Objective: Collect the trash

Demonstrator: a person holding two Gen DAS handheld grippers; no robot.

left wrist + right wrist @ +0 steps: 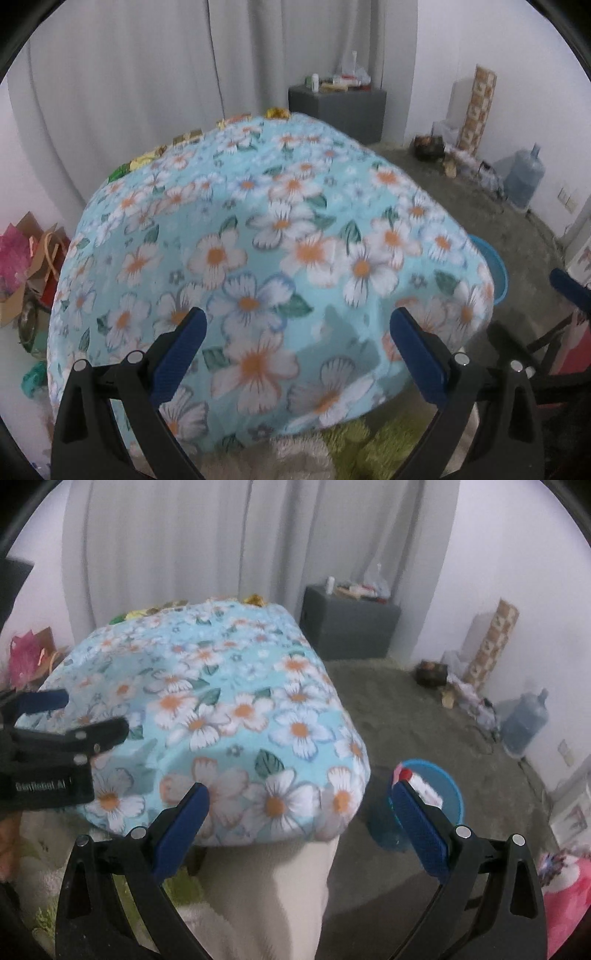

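Several crumpled wrappers, yellow [277,112] and green [119,172], lie along the far edge of a table under a blue floral cloth [258,229]; they also show in the right wrist view [255,600]. A blue bin [437,794] stands on the floor by the table's right corner, with a white and red piece of trash [421,784] in it. My left gripper [297,343] is open and empty over the table's near edge. My right gripper [299,818] is open and empty, between the table corner and the bin. The left gripper [74,716] also shows at the left of the right wrist view.
A grey cabinet [338,107] with bottles on top stands at the back by white curtains. A water jug [524,177] and clutter [454,155] sit along the right wall. Paper bags [33,258] lie left of the table. A pink bag [565,897] is at the lower right.
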